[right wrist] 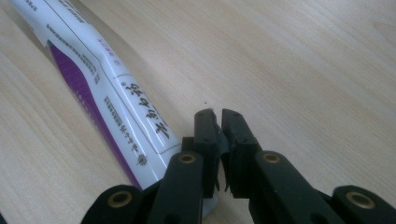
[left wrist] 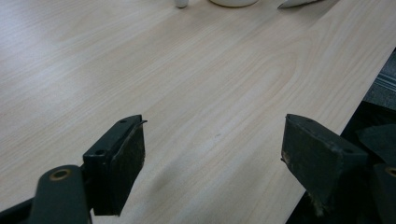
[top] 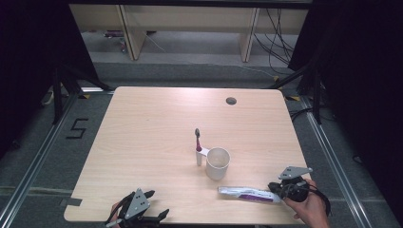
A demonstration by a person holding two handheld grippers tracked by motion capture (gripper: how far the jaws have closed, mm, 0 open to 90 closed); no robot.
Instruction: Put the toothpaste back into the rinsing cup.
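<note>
A white and purple toothpaste tube (top: 248, 194) lies flat near the right part of the table's (top: 157, 123) near edge, and the right gripper (top: 279, 189) sits at the tube's right end with its fingers (right wrist: 205, 135) pressed together just beside the tube; whether they pinch any part of it cannot be told. Left of the tube's far side a white cup (top: 217, 163) stands upright, with a toothbrush (top: 198, 142) propped upright in a small white holder touching the cup's left side. The left gripper (top: 149, 204) rests at the near left edge, its fingers (left wrist: 122, 158) spread wide over bare wood.
</note>
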